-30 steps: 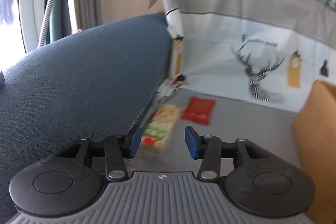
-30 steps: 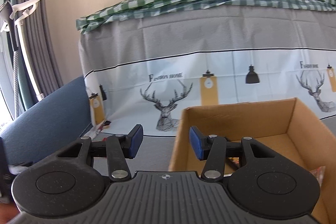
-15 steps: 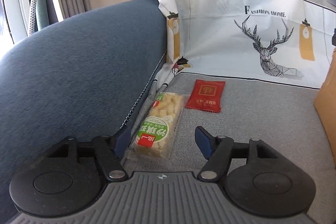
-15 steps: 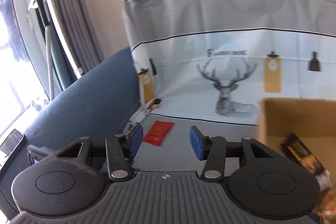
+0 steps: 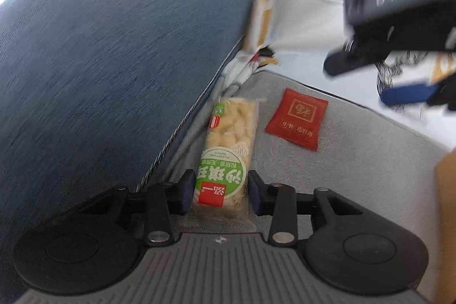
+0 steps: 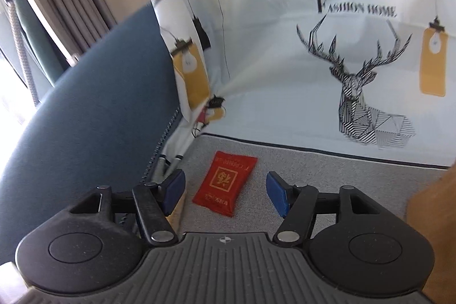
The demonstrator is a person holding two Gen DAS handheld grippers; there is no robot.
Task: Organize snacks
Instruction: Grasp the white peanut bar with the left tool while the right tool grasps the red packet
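L gripper point(image 5: 219, 191) is pointing down at the seat, its jaws having just been closing in around the near end of the snack bar point(image 5: 228, 153). Blue pads are sitting right at both edges of the wrapper; can't tell if they're actually pressing yet. The bar, clear wrap w/ pale puffed pieces and a green-and-red label, is lying lengthwise away from the gripper, straight ahead of it. The blue sofa arm point(image 5: 114, 53) is rising just to the left of the bar along the seam. Ahead and to the right of the bar, apart from it, the red packet point(image 5: 296, 118) is lying flat on the grey seat cover point(image 5: 356, 161). Farther up and to the right, the R gripper is showing as a dark blur w/ a blue pad.

R gripper point(image 6: 225, 190) is hanging over the red packet point(image 6: 225, 184), its jaws having just been opening. They're standing spread, w/ the packet lying between the pads but clear of both, a gap each side. Beyond the packet the printed cloth point(image 6: 356, 81) w/ the deer and "Fashion Home" is draping up the backrest. A cardboard box edge point(image 6: 427, 207) is showing at the right, near the right pad.
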